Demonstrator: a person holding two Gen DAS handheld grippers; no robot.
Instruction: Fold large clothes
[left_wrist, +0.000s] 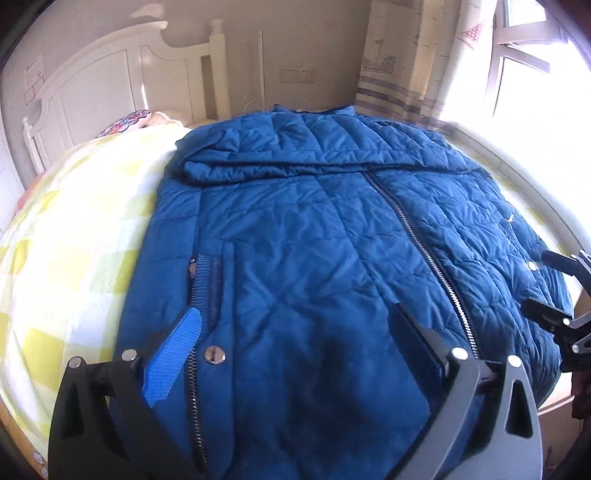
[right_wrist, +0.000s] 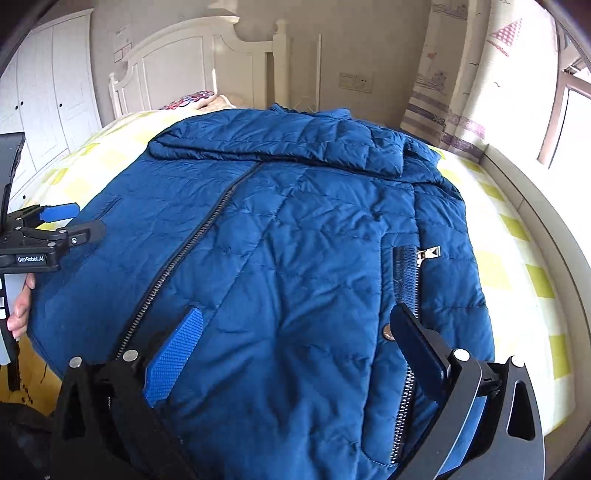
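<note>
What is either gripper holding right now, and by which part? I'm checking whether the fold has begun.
Nothing is held. The left gripper and right gripper both stand open above the blue jacket, their pads clear of the fabric.

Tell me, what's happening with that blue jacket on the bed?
A person is folding a large blue quilted jacket using a pair of hand-held tongs in each hand. The jacket lies front up on a bed with a yellow checked cover, zipped, with a sleeve already folded across near the collar. The left tongs and the right tongs both hover open over the lower half of the jacket, gripping nothing. A hand holding the left tool shows at the edge of the right view.
</note>
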